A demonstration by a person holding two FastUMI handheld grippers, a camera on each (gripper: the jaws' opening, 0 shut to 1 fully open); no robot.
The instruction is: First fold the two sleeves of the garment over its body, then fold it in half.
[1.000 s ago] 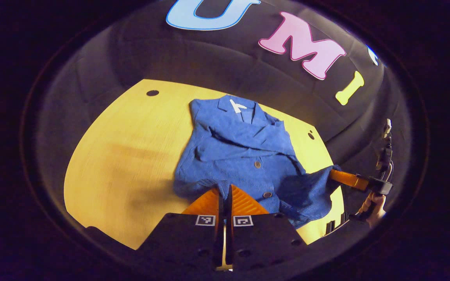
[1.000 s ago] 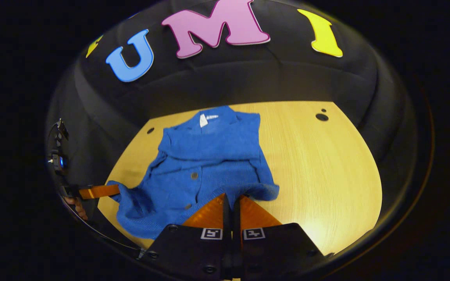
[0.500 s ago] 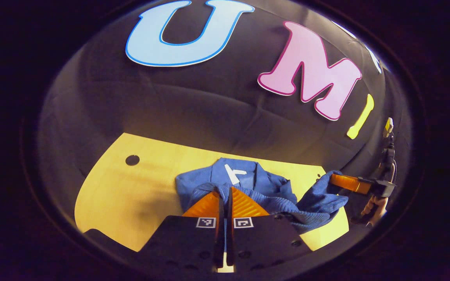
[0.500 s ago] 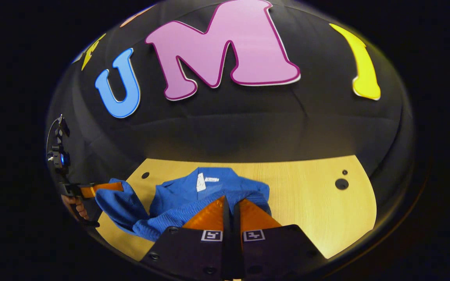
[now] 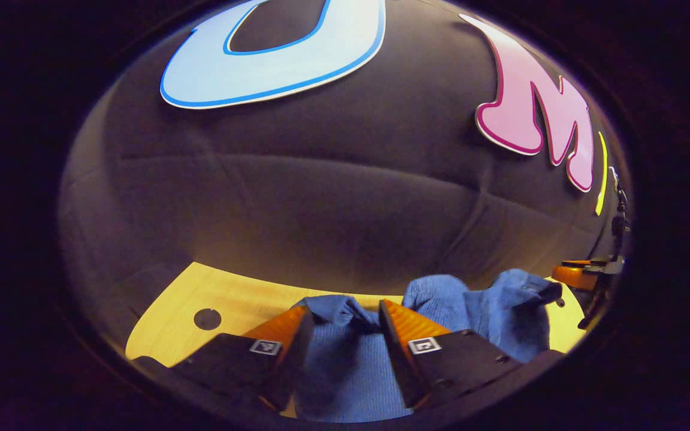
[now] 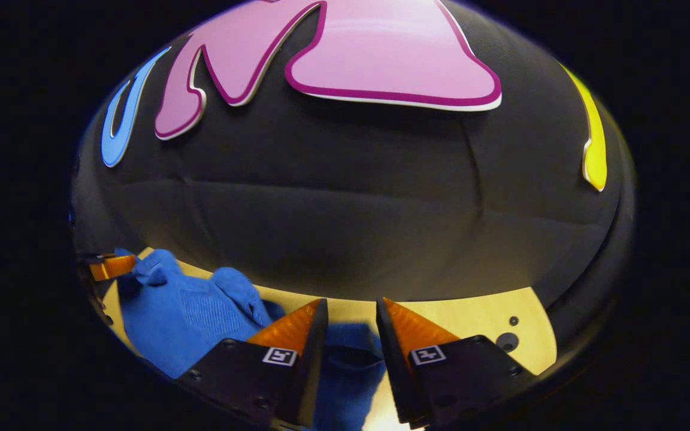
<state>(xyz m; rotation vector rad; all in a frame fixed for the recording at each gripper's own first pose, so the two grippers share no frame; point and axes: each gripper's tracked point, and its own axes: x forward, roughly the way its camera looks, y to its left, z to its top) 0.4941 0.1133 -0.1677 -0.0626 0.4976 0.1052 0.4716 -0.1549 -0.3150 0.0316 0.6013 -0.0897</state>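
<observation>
Left gripper view
- Garment: blue knitted jacket-like garment of ribbed cloth, bunched low on the pale yellow wooden table, near the black cloth wall.
- Left gripper: jaws spread wide, a puckered fold of knit lying between them, neither finger pressing on it.
- Far edge: other gripper at the right rim beside a raised hump of the cloth; grip there too small to tell.
- Table detail: dark round hole left of the cloth.

Right gripper view
- Garment: blue knit heaped at lower left, a darker flap running under and between the fingers, resting on the table.
- Right gripper: jaws apart, cloth below the gap, nothing pinched.
- Far edge: other gripper at the left rim, touching a peak of the knit.
- Table detail: two dark holes at right, well apart from the cloth.

Handling (judgement)
- Weight: light, probably.
- Body: soft, limp, stretchy; no holding of shape once lifted; folds likely to slump or spring back.
- Surface: ribbed, not slippery; some drag on the wood likely.
- Hold: hem corners or doubled edges, pinching every layer; thin single layers apt to slide out.
- Fragility: none, bar snagging of the knit.
</observation>
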